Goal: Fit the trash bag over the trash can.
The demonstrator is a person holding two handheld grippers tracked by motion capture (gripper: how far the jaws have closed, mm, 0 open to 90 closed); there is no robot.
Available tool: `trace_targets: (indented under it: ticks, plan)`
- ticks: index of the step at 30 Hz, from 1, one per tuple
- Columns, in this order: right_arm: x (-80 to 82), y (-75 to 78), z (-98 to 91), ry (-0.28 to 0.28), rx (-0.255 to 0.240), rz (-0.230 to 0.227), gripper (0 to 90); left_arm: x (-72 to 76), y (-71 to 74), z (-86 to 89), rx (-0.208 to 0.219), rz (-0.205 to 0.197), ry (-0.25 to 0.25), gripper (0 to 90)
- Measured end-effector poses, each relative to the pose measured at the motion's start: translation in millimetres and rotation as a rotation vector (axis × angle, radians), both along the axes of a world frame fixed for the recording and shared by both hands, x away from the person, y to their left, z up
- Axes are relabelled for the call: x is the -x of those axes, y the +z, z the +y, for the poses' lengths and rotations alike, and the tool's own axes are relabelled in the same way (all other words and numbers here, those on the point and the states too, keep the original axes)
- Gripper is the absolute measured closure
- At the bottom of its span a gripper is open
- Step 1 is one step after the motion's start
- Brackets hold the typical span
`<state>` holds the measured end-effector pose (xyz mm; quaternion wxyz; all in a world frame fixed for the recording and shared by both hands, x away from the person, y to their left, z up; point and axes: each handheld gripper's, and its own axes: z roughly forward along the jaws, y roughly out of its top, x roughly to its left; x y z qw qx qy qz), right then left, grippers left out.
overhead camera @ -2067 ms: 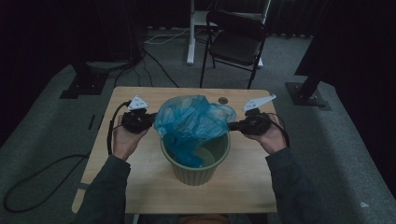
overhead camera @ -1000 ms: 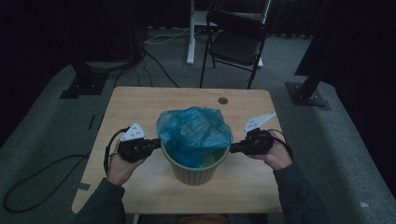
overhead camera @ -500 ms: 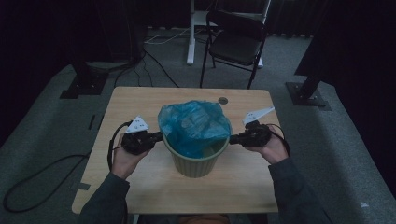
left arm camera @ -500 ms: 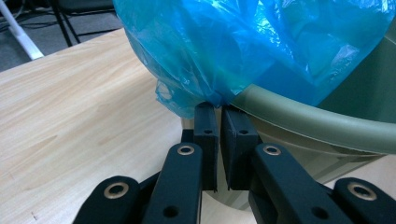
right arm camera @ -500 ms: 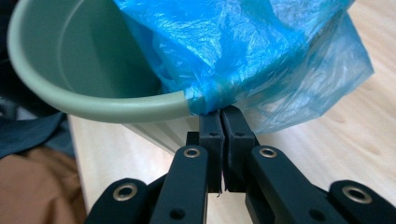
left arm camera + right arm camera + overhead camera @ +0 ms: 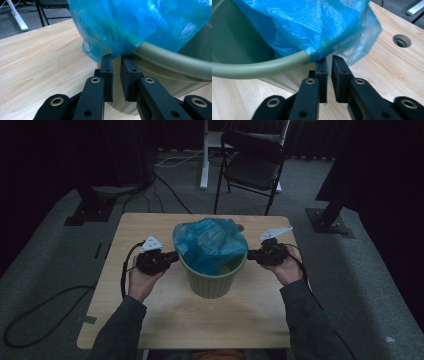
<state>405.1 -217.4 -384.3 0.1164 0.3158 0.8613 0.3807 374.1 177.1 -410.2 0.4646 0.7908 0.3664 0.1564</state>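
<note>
A pale green bin [image 6: 212, 280] stands mid-table with a blue plastic bag [image 6: 210, 245] bunched in its mouth. My left gripper [image 6: 172, 257] is at the bin's left rim and my right gripper [image 6: 250, 254] at its right rim. In the left gripper view the jaws [image 6: 116, 58] have just been opening. A narrow gap shows between them, and the bag's [image 6: 140, 25] edge hangs at their tips over the rim [image 6: 175, 62]. The right gripper [image 6: 328, 60] has likewise been opening, pads apart. The bag's [image 6: 312, 27] edge touches the tip of the left jaw by the rim [image 6: 262, 66].
The wooden table [image 6: 215, 320] has a round cable hole [image 6: 402, 41] behind the bin on the right. A black folding chair [image 6: 252, 167] stands beyond the far edge. Cables and stand bases lie on the grey floor around the table.
Both grippers had drawn the bag's mouth from behind the bin towards me along its sides. They have now slid back a little, away from me. The bag sits lower over the rim.
</note>
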Motion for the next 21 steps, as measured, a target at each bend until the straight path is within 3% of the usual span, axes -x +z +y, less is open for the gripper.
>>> trace_targets:
  ticks: [5, 10, 16, 21]
  plan:
    - [2.1, 1.5, -6.9, -0.019, -0.002, -0.012, 72.3, 5.7, 1.9, 12.9, 0.005, -0.006, 0.027, 75.4]
    - [2.0, 13.1, -15.9, -0.062, -0.05, -0.035, 66.9, 7.5, 15.5, 25.0, 0.038, -0.028, 0.043, 71.0]
    - [-0.9, 23.6, -13.4, -0.082, -0.081, -0.061, 64.8, 1.1, 26.8, 23.0, 0.073, -0.044, 0.031, 63.8]
    - [-5.3, 32.6, -10.1, -0.083, -0.106, -0.071, 61.1, -5.3, 31.5, 18.6, 0.098, -0.032, 0.004, 60.7]
